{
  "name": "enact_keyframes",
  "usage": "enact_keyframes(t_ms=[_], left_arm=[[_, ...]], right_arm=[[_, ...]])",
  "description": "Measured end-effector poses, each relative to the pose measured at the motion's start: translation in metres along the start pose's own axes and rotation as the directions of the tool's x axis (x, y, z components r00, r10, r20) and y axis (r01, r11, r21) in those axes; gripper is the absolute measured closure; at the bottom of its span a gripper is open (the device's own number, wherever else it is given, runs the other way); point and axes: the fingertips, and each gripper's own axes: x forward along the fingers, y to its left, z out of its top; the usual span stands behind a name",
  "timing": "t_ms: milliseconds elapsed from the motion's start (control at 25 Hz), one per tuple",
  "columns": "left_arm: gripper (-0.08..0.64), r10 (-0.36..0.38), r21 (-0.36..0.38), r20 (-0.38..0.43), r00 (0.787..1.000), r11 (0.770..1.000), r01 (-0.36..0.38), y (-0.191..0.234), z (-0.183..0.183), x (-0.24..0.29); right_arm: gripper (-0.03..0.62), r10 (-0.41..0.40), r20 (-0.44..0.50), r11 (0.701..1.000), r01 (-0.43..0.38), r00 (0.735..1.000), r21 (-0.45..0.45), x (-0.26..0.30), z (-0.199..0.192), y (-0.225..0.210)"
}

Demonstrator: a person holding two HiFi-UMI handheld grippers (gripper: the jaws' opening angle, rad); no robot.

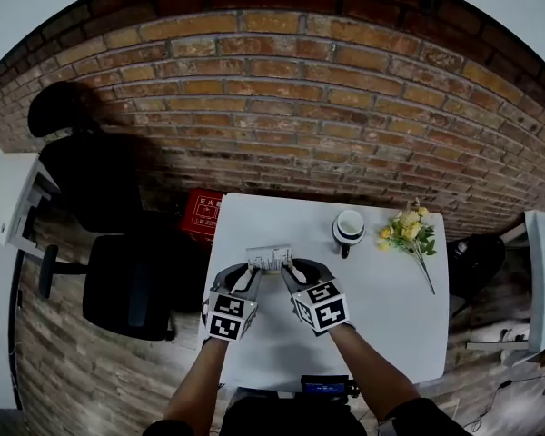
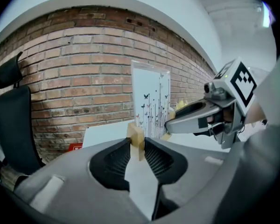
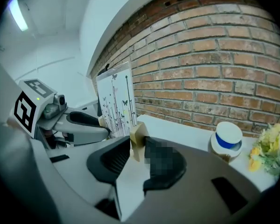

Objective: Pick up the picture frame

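**Both grippers pinching the picture frame's base over the bench**

The person is holding the picture frame between two grippers, over the near-left part of the white bench. The frame is standing upright: a clear panel printed with thin stems and small butterflies, rising from a pale wooden base.

The left gripper is clamping one end of that base. In its own view its ribbed black pads are pressing on the wood from either side, with nothing else between them. The right gripper is doing the same at the other end, and its view shows the block wedged between its two pads. Each gripper is showing up in the other's view, reaching in toward the panel from the opposite side. The marker cubes are facing up toward the head camera.

Farther back on the bench, well apart from the frame, a white cup with a blue band is sitting beside a bunch of yellow flowers. A red box is lying off the bench's far-left corner, a black office chair is standing to the left, and a brick wall is filling the background.
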Motion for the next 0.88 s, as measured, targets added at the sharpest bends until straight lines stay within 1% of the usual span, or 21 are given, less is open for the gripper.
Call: enact_keyframes(t_ms=[160,320,480,880], left_arm=[[0.457,0.009,0.001,0.007,1.000,1.000,-0.009,-0.019,-0.001,-0.021],[0.457,0.010,-0.011,-0.012,1.000,1.000,-0.010,-0.039,-0.017,-0.037],[0.457,0.022,-0.033,-0.031,0.999,0.999,-0.023,-0.051,-0.032,-0.044],[0.457,0.055,-0.016,-0.020,0.998,0.998,-0.055,-0.061,-0.026,-0.056]], right_arm=[[0.486,0.005,0.008,1.000,-0.005,1.000,-0.009,-0.026,-0.005,0.011],[0.488,0.016,-0.008,1.000,-0.016,1.000,0.007,-0.045,-0.026,0.024],[0.489,0.028,-0.026,0.999,-0.027,0.999,0.017,-0.053,-0.042,0.030],[0.489,0.046,-0.006,0.999,-0.046,0.999,-0.006,-0.067,-0.039,0.034]])
